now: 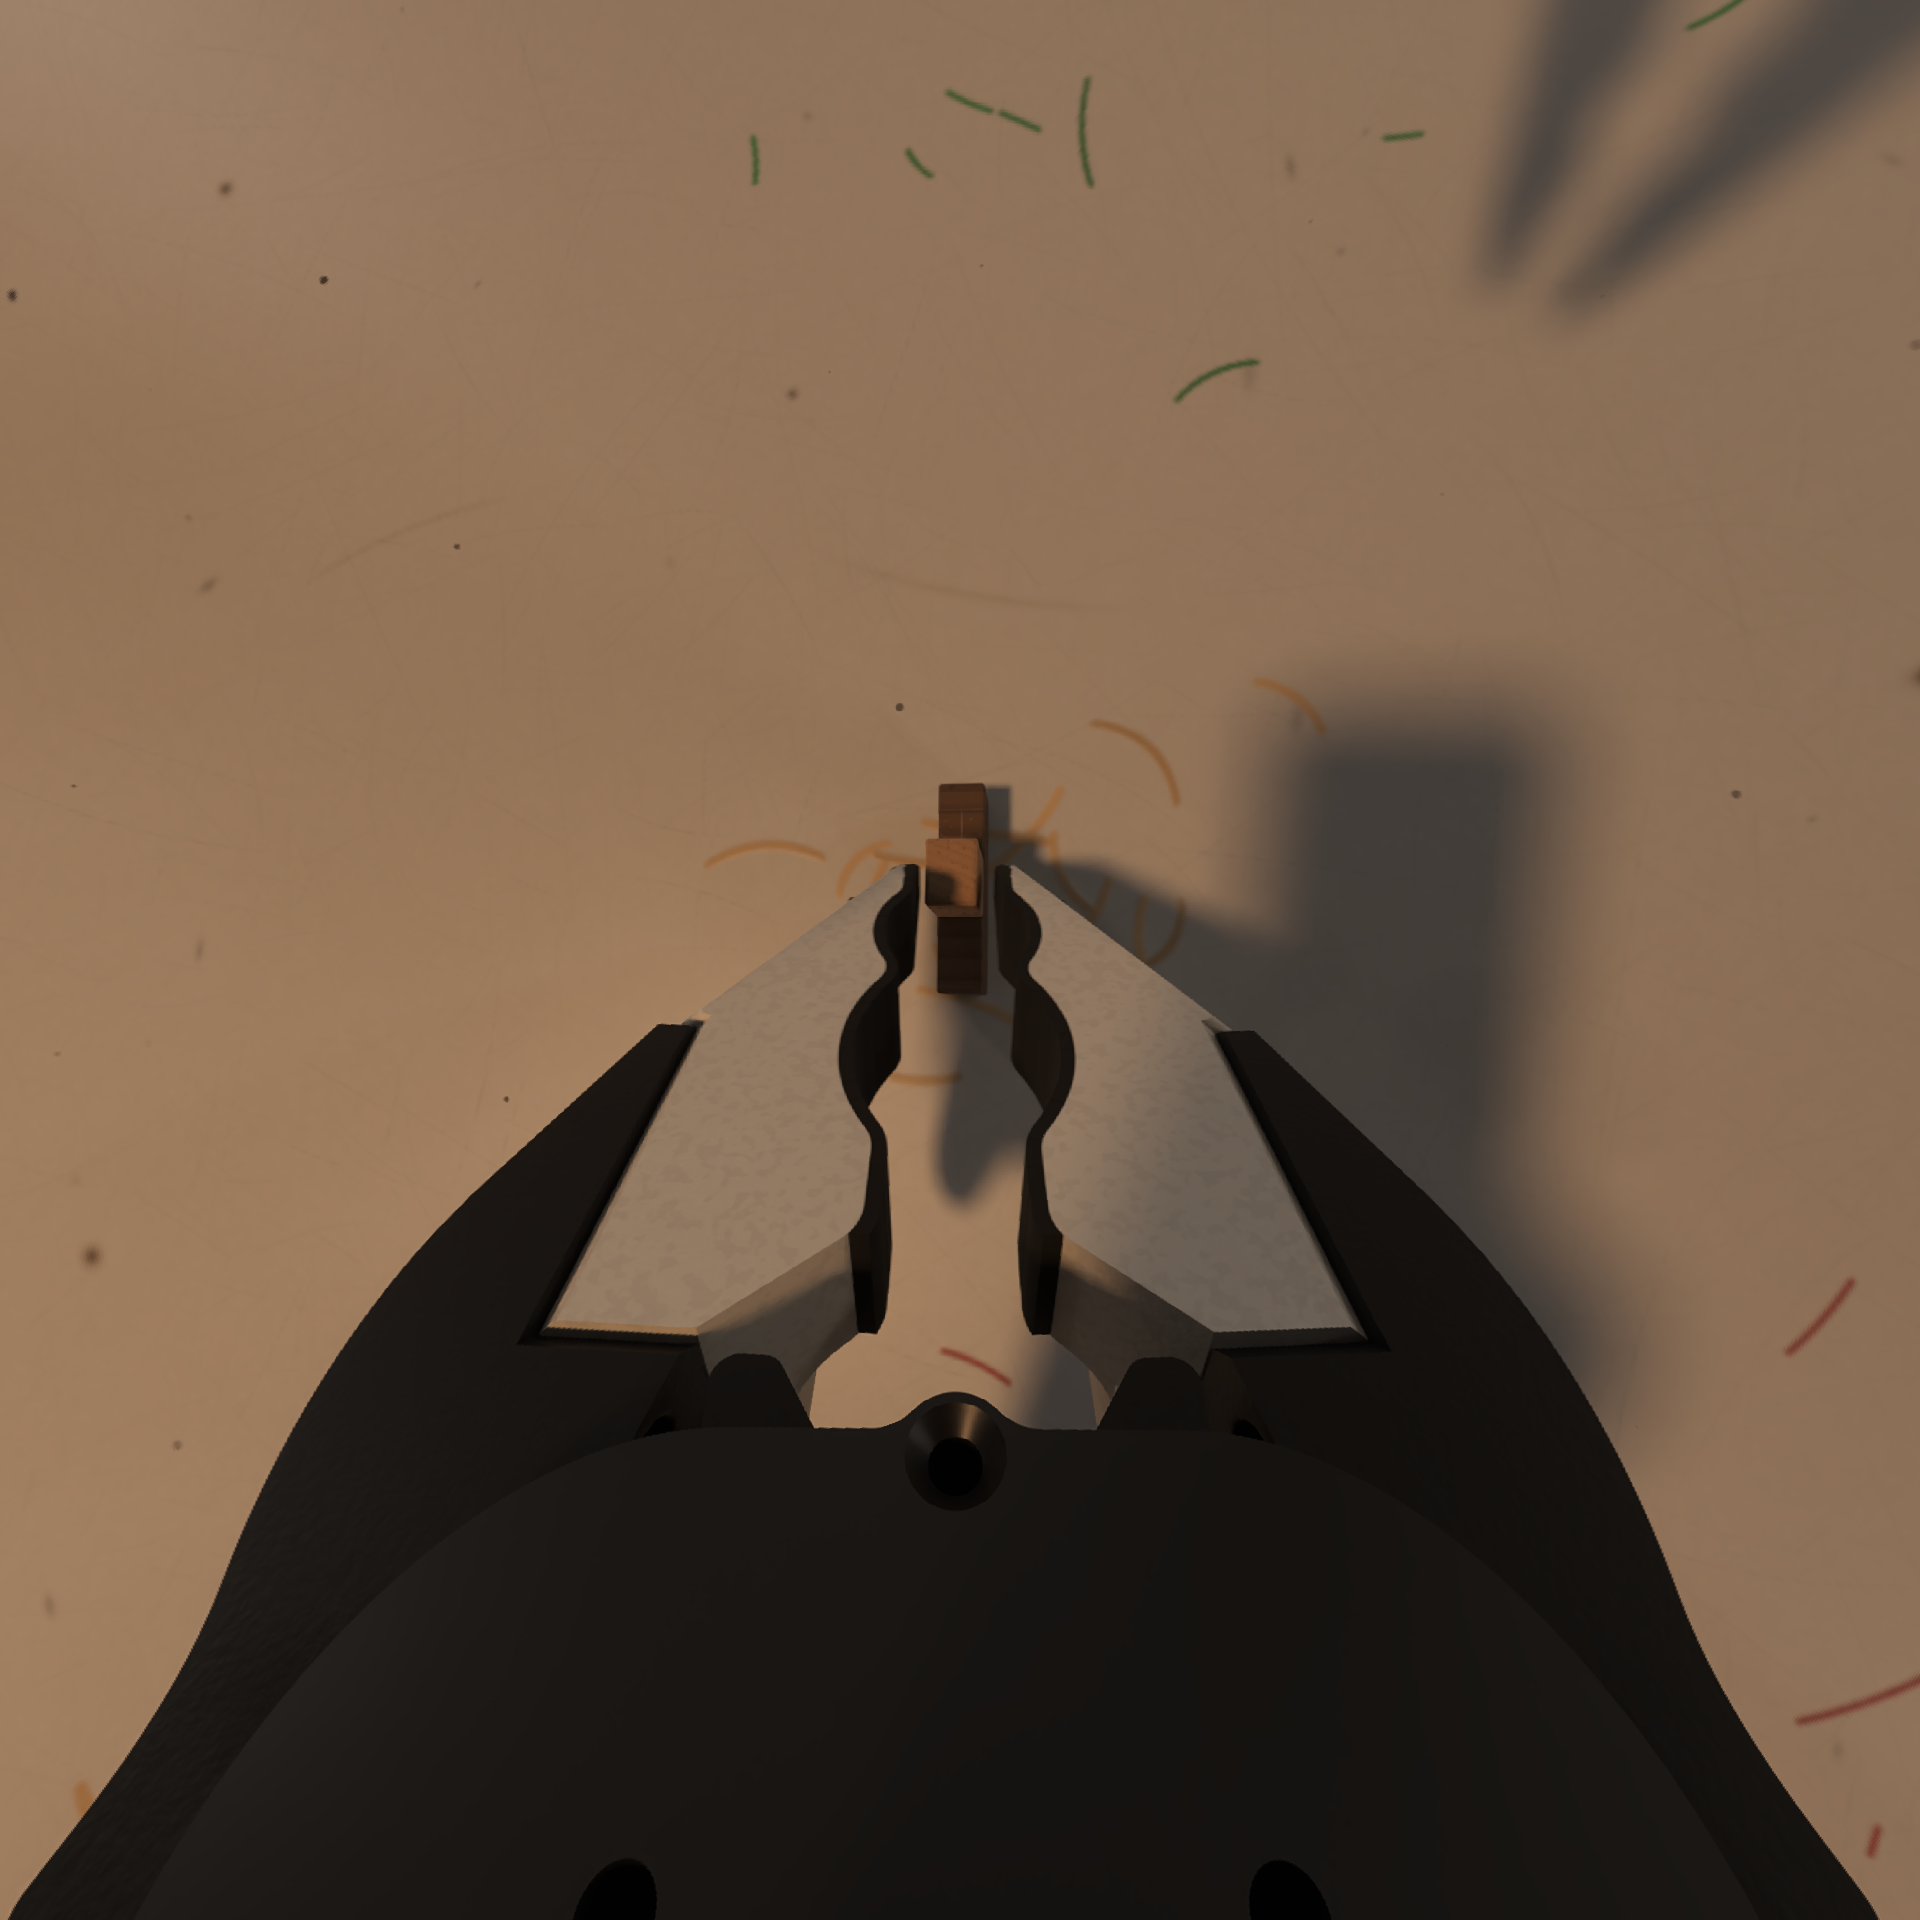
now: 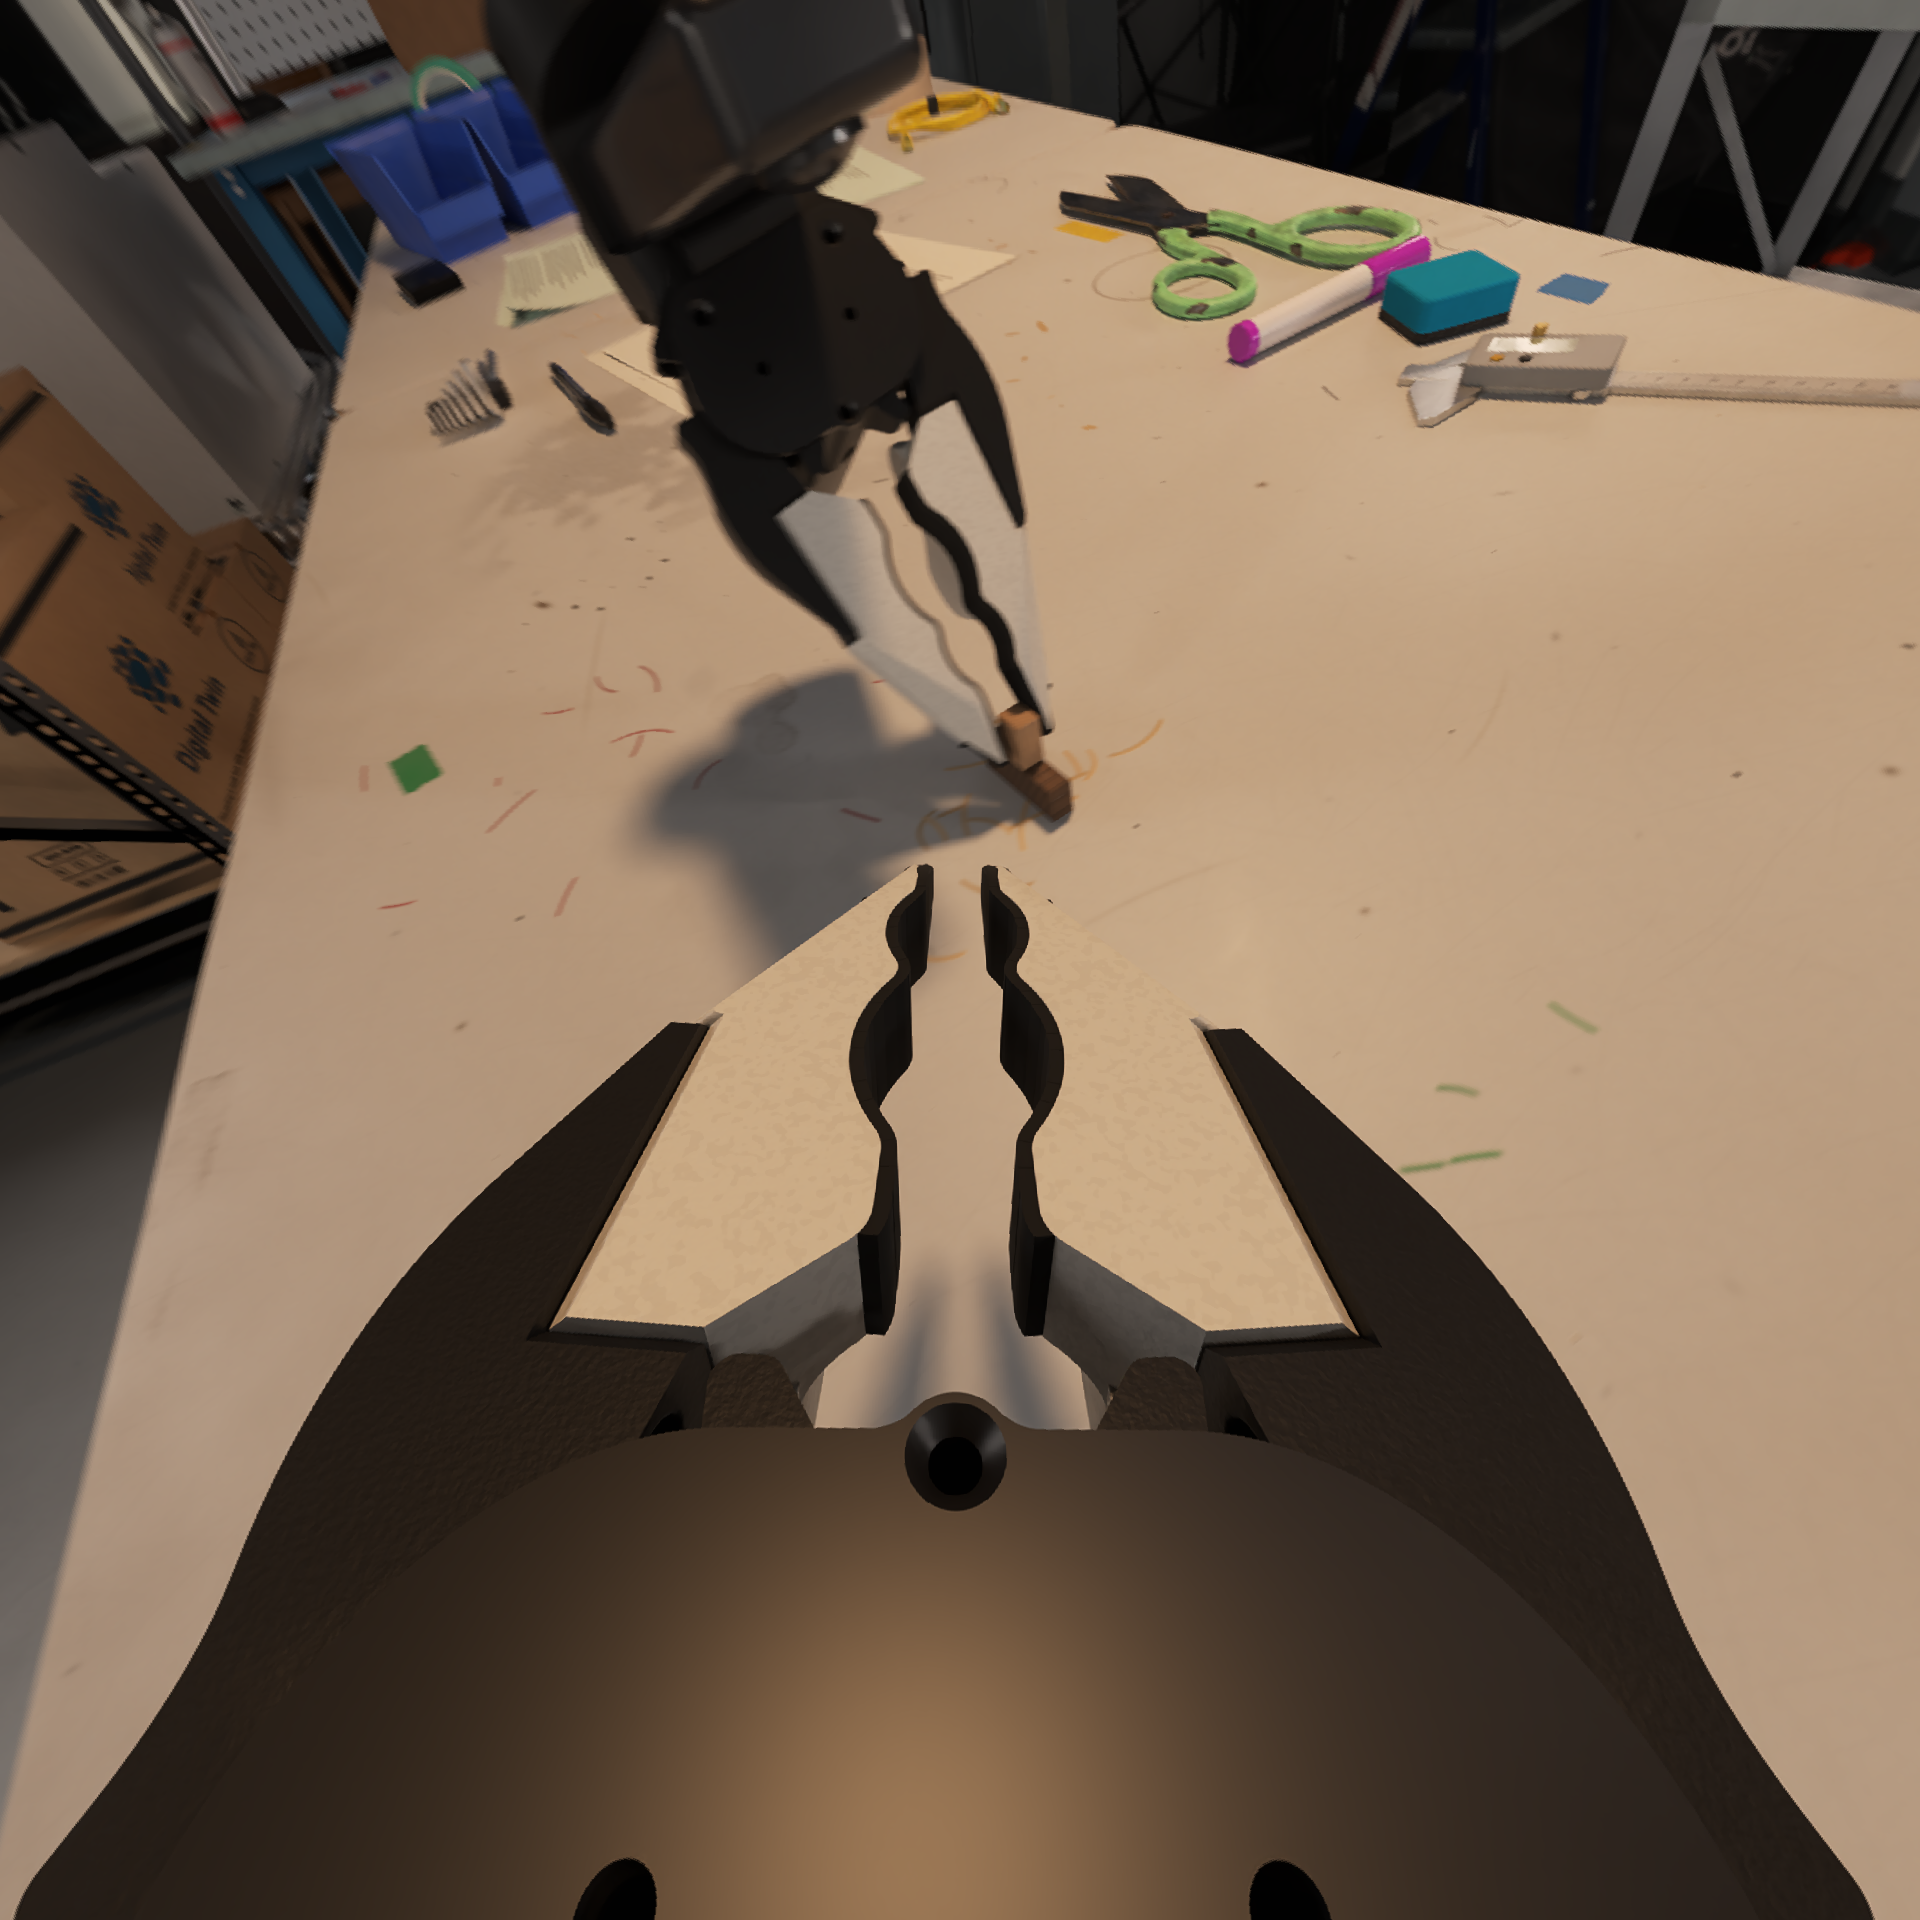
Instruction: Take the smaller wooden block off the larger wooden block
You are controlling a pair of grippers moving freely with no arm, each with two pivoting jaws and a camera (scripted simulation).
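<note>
Left claw (image 1: pixel 957 883) clenched on the pale smaller wooden block (image 1: pixel 954 873) atop the long, darker larger wooden block (image 1: pixel 960 954).

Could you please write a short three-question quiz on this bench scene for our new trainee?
1. True or false: the smaller wooden block sits between the left gripper fingertips.
2. Which lies nearest the green-handled scissors? A) pink-capped marker B) blue bins C) yellow cable
3. Fill in: the right gripper holds ____.

Key:
1. True; it sits on the larger wooden block, though contact is unclear.
2. A.
3. Nothing; its fingertips stand slightly apart, short of the blocks, above the table.
</note>
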